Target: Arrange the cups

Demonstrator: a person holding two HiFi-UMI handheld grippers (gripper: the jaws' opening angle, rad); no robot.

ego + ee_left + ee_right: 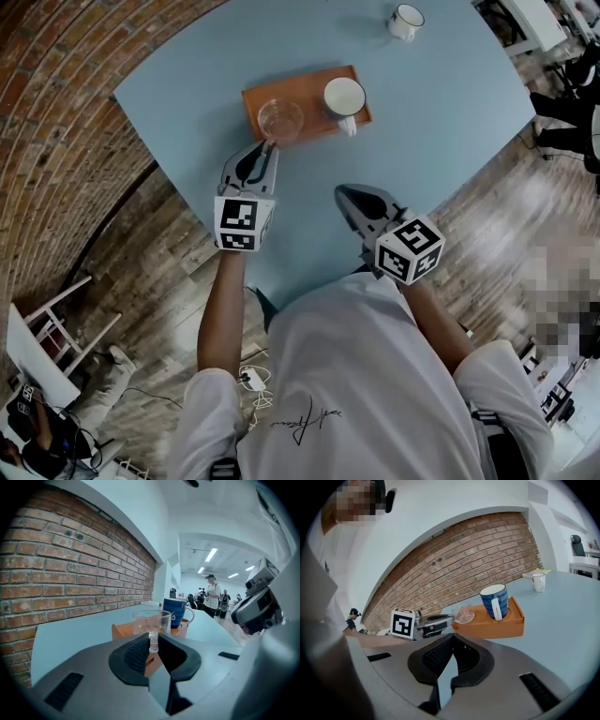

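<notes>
Blue mug [494, 601], orange tray [497, 627], clear glass cup [279, 119]

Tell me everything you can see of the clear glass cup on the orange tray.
The clear glass cup is small, round, open-topped and looks empty, with a glass handle on its near side. It is at the left end of the orange tray, apart from the blue mug with white inside. The left gripper is closed on that handle. Whether its base rests fully on the tray I cannot tell.

We see a pale blue table [441, 122] beside a curved brick wall [47, 141], a wooden floor [150, 281], and distant people [213, 595] under ceiling lights [211, 555].
</notes>
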